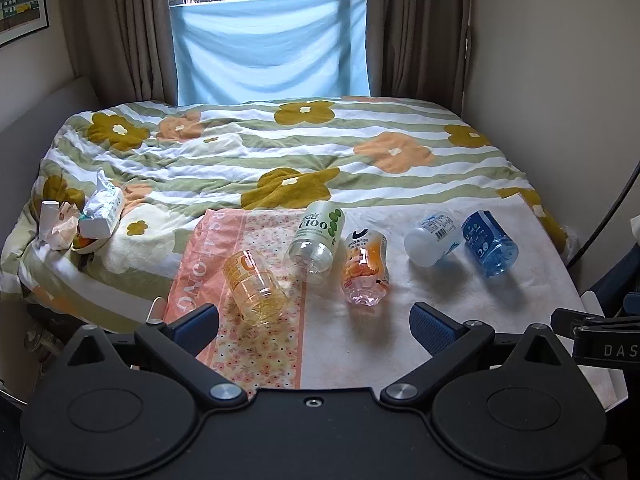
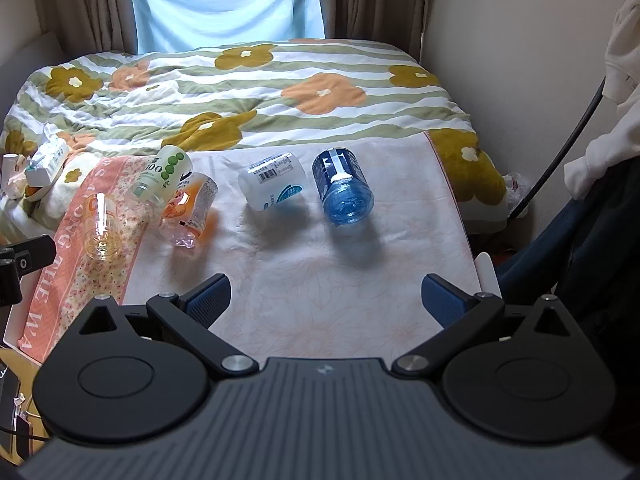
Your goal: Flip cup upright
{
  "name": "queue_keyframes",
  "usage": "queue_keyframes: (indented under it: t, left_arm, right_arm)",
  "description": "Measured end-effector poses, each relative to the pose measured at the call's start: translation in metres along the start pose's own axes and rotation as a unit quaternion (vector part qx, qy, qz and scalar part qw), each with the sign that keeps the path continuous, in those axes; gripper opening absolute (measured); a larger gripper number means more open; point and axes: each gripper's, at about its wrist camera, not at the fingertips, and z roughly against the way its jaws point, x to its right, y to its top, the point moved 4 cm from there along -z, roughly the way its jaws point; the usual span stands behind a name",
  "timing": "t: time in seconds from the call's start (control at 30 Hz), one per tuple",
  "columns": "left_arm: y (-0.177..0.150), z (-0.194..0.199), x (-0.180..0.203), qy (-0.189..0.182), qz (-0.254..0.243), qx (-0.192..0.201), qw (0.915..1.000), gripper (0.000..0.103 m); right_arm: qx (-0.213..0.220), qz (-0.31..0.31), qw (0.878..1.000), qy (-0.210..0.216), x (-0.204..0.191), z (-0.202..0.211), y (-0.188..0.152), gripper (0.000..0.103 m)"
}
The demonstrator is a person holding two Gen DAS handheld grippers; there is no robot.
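Nearest in each wrist view is the holder's own claw: the left gripper [image 1: 314,326] has its blue-padded fingers spread wide with nothing between them, and the right gripper [image 2: 326,300] is spread just as wide and equally empty. Both hang above a pale cloth [image 2: 312,264] laid over the near end of the bed, with a pink floral cloth [image 1: 256,344] along its left side. Just ahead of the left gripper's left finger, on the pink cloth, lies the orange cup [image 1: 254,288], on its side and tilted, its open mouth toward the camera. Just past it is the green-dotted cup [image 1: 318,236], also on its side, and touching or nearly touching that, the crumpled orange-print cup [image 1: 366,266]. Further right, apart from those three, the white cup [image 2: 272,182] and the blue cup [image 2: 344,186] lie side by side on the pale cloth, both tipped over. Beyond is the flowered quilt [image 1: 280,148], a tissue pack [image 1: 104,210] at its left edge, then curtains [image 1: 416,28] and a light blue sheet [image 1: 272,48] over the window.
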Motion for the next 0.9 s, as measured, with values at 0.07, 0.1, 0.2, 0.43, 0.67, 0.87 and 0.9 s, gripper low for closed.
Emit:
queue_keyframes:
  t: [0.07,0.1,0.2,0.43,0.67,0.87,0.9]
  left_arm:
    - [0.0001,0.0010,-0.0004,0.001,0.001,0.001,1.0000,0.103]
    - [-0.0002,0.0011,-0.0001,0.002,0.001,0.001,1.0000,0.103]
    - [0.0008,0.0014,-0.0010,0.002,0.001,0.000,1.0000,0.103]
    - [0.0008,0.0016,-0.0013,0.001,0.002,0.001,1.0000,0.103]
    - [0.0011,0.0014,-0.0010,0.001,0.001,0.000,1.0000,0.103]
    - [0.0007,0.0015,-0.0007,0.001,0.001,0.000,1.0000,0.103]
    - [0.0006,0.0014,-0.0008,0.001,0.001,0.000,1.0000,0.103]
  right_arm:
    - [0.000,0.000,1.000,0.000,-0.0043,0.0022,-0.0017,0.103]
    - [0.000,0.000,1.000,0.000,-0.0051,0.0026,-0.0019,0.103]
    - [0.000,0.000,1.000,0.000,-0.0050,0.0026,-0.0016,0.103]
    - [0.000,-0.001,1.000,0.000,-0.0050,0.0029,-0.0010,0.103]
    - [0.000,-0.001,1.000,0.000,-0.0054,0.0029,-0.0005,0.103]
    - [0.000,-0.001,1.000,0.000,-0.0043,0.0021,0.0004,0.103]
    - [-0.001,0.000,1.000,0.000,-0.0047,0.0022,0.0006,0.103]
